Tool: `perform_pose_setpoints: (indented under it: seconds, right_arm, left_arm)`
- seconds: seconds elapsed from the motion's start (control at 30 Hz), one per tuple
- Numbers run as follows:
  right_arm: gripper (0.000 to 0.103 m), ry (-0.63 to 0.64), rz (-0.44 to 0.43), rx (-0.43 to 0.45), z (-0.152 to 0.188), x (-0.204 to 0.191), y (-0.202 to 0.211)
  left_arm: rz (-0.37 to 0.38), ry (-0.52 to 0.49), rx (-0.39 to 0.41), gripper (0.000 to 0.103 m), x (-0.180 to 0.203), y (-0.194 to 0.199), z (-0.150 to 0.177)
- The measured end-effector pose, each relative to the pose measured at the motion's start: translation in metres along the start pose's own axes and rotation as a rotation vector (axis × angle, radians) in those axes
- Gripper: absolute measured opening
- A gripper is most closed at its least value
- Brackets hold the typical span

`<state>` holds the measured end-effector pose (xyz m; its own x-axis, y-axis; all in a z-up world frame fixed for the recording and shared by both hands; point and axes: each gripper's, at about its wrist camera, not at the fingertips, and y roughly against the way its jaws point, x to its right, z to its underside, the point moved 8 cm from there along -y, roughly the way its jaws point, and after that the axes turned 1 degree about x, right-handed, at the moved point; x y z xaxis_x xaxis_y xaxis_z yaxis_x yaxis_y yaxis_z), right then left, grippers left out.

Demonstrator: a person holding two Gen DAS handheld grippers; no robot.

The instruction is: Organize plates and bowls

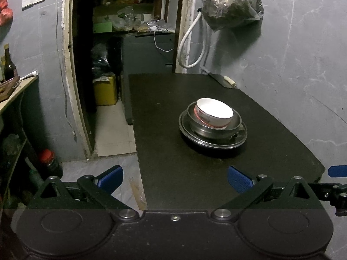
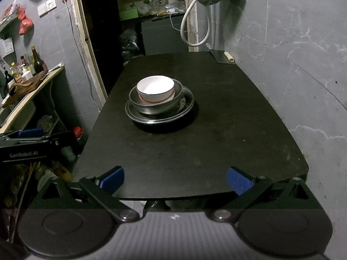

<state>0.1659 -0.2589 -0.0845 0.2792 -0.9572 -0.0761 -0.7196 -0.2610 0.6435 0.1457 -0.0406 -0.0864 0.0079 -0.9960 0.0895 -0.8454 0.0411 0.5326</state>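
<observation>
A white ceramic bowl (image 1: pixel 213 112) (image 2: pixel 155 91) sits inside a steel bowl (image 1: pixel 236 121) (image 2: pixel 180 99), which sits on a steel plate (image 1: pixel 214 144) (image 2: pixel 158 119), all stacked on the black table (image 1: pixel 184 173) (image 2: pixel 195 151). My left gripper (image 1: pixel 175 178) is open and empty at the table's near left edge, well short of the stack. My right gripper (image 2: pixel 175 179) is open and empty at the near edge. The left gripper also shows at the left of the right wrist view (image 2: pixel 30 133).
A cleaver (image 1: pixel 223 80) (image 2: pixel 223 57) lies at the table's far right corner by the grey wall. A bag (image 1: pixel 232 4) and a white hose (image 1: pixel 190 43) hang on the wall. A doorway opens behind the table. A side shelf with bottles (image 2: pixel 26 69) stands left.
</observation>
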Motion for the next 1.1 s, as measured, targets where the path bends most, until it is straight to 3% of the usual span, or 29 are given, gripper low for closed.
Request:
perform_pose_setpoints:
  seconds: [1.1]
  right_arm:
    - [0.103, -0.006, 0.003, 0.012, 0.0012, 0.0021, 0.0031]
  left_arm:
    - [0.008, -0.023, 0.006, 0.102, 0.0043, 0.0030, 0.0015]
